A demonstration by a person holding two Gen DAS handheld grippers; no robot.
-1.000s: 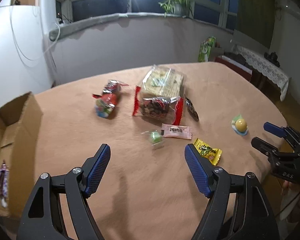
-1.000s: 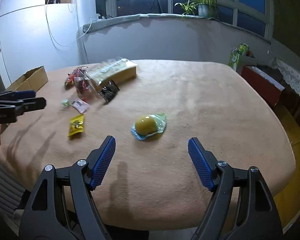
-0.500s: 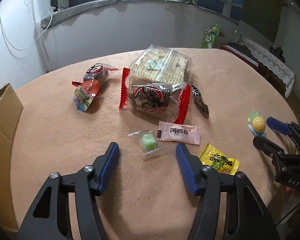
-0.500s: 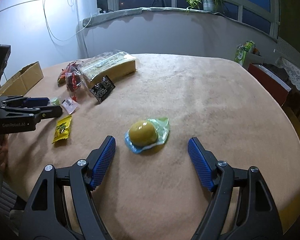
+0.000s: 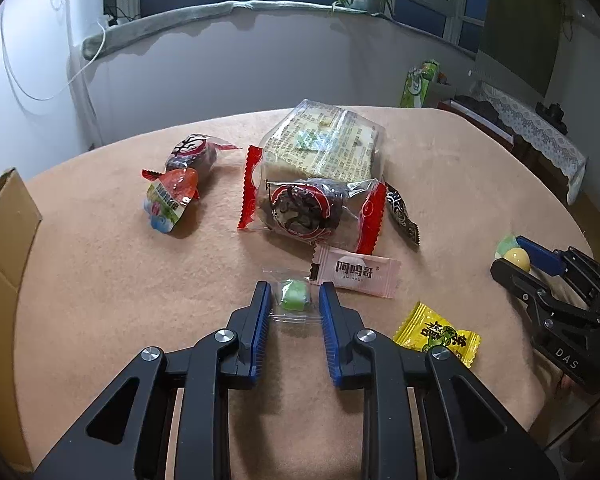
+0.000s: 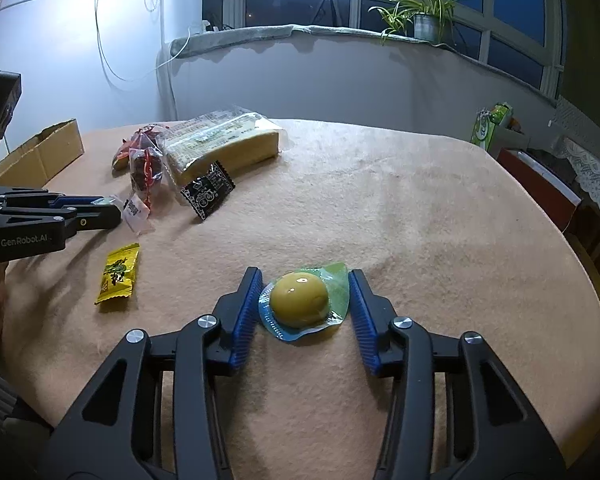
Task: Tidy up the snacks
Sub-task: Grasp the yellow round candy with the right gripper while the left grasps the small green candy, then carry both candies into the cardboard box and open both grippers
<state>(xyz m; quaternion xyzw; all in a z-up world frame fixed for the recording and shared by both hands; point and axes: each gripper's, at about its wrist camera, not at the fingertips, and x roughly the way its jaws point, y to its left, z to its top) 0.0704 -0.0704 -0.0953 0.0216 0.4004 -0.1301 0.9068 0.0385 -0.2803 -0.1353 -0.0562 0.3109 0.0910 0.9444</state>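
My left gripper (image 5: 292, 300) straddles a small green candy in clear wrap (image 5: 293, 299) on the tan tablecloth; its blue pads (image 5: 262, 320) stand just either side of it, still apart. My right gripper (image 6: 305, 300) straddles a yellow jelly cup with a green-blue lid (image 6: 300, 300); its pads (image 6: 246, 316) sit close to the cup's edges. Both are partly closed and neither grips its snack. The right gripper also shows in the left wrist view (image 5: 540, 272), the left one in the right wrist view (image 6: 80, 216).
Around lie a pink sachet (image 5: 356, 272), a yellow candy packet (image 5: 436, 334), a red-ended dark cake pack (image 5: 308, 210), a large cracker pack (image 5: 324, 144), a black wrapper (image 5: 402, 216) and two jelly snacks (image 5: 172, 196). A cardboard box (image 5: 0, 240) stands at the left edge.
Both grippers moved forward and down over their snacks and narrowed: the left around the green candy, the right around the yellow jelly cup.
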